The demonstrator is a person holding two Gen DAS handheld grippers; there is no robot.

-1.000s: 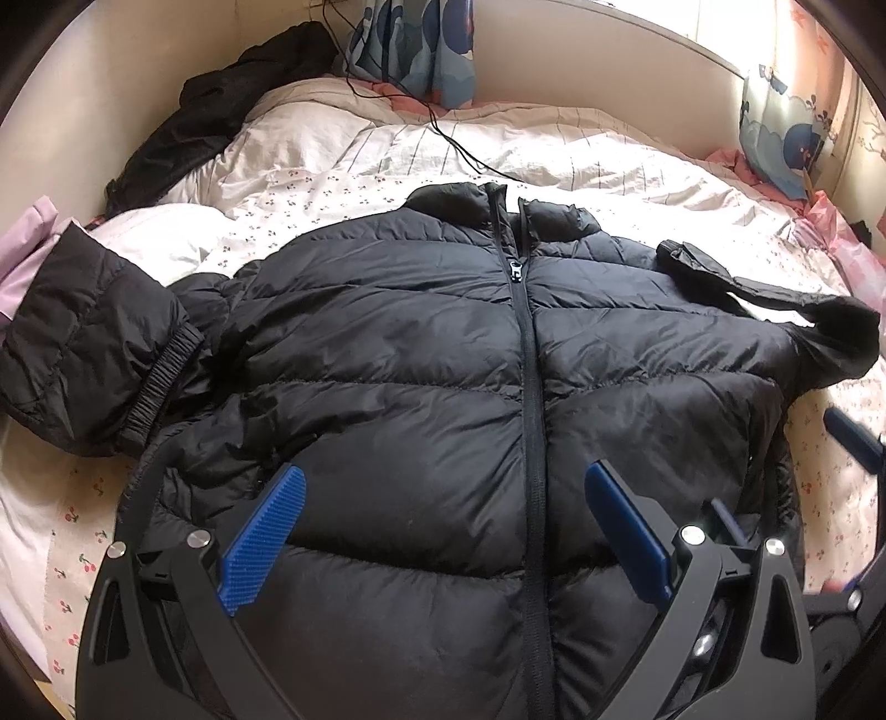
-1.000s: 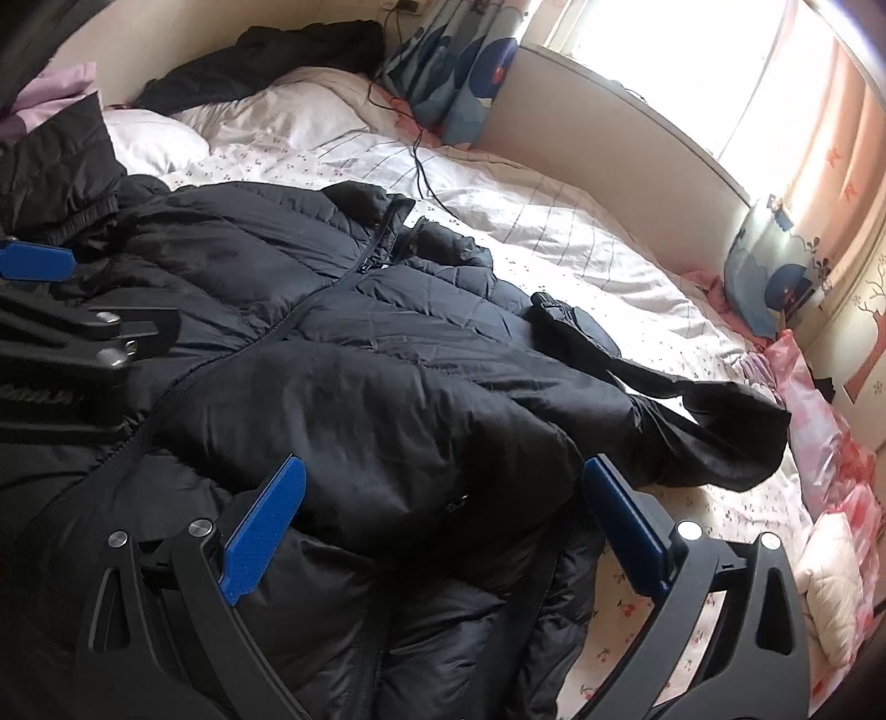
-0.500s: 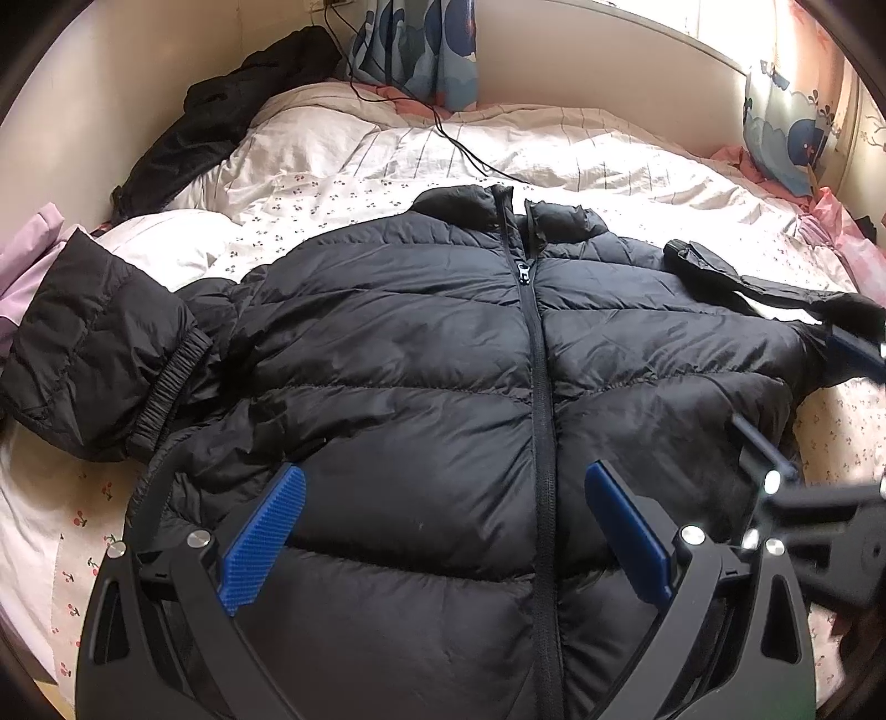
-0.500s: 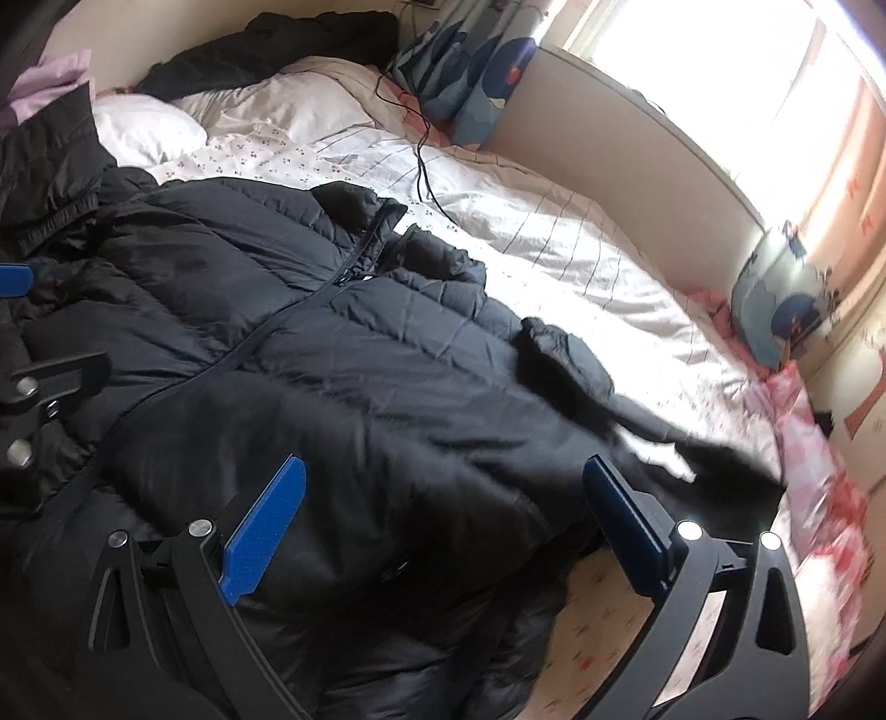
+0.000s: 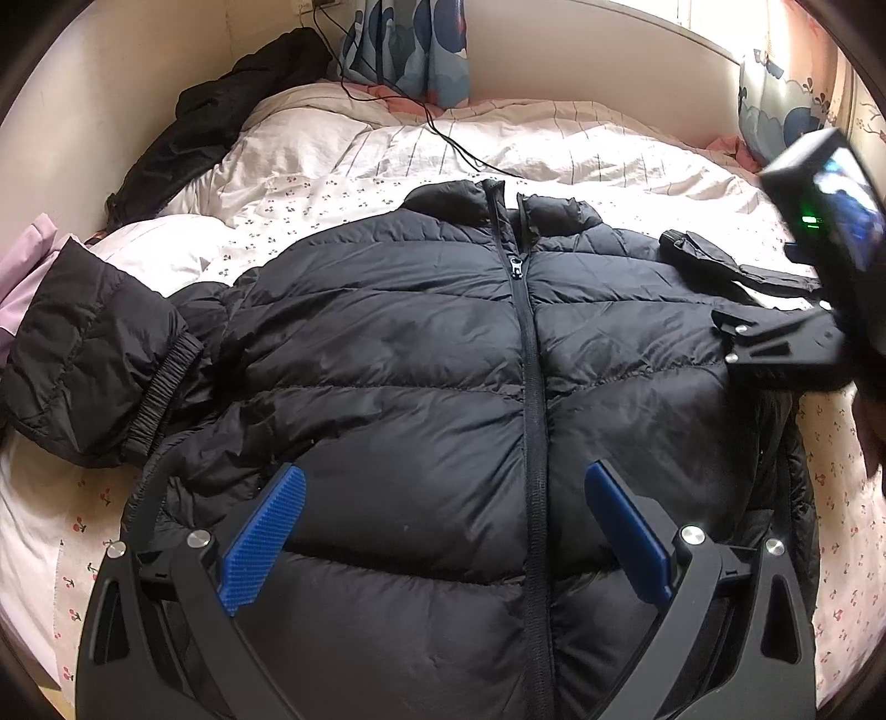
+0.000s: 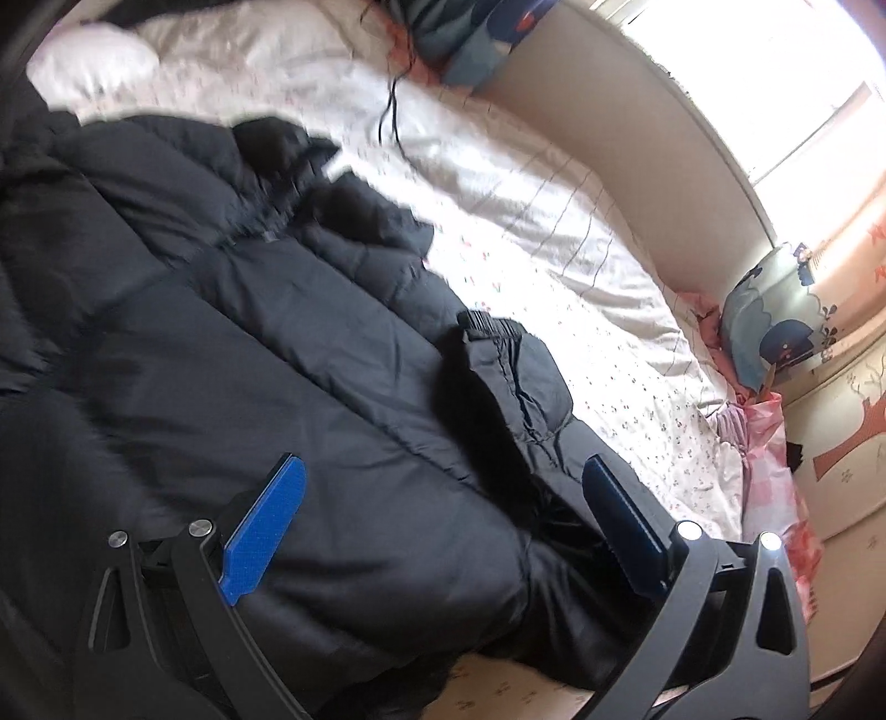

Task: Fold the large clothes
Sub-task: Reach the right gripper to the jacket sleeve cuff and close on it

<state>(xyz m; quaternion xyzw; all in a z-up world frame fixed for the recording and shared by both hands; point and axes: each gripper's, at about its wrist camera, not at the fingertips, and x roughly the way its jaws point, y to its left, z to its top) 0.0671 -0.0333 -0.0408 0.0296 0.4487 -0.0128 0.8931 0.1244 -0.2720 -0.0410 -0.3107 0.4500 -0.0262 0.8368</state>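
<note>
A black puffer jacket (image 5: 421, 354) lies flat on the bed (image 5: 581, 149), front side up, with the zipper (image 5: 532, 399) closed and running up the middle to the collar. The left gripper (image 5: 443, 531) hovers over the lower part of the jacket – its blue jaws stand wide apart and hold nothing, and the zipper passes between them, nearer to the right jaw. To the left of these jaws, one sleeve (image 5: 94, 354) is bent back on itself, its elastic cuff turned toward the jacket body. Far ahead of the jaws, a black power cable (image 5: 443, 133) crosses the striped quilt toward the patterned curtain (image 5: 410, 50), and another dark garment (image 5: 210, 127) is heaped against the wall.

The right gripper (image 6: 443, 526) is above the jacket's other side – its jaws are also wide apart and empty. Between them and a little ahead lies the second sleeve (image 6: 515, 382), folded over the jacket's edge with its cuff pointing away. In the left wrist view this gripper appears at the right edge, blurred, beside that sleeve. A patterned cushion (image 6: 775, 321) leans against the wall, ahead and to the right of the right jaws.
</note>
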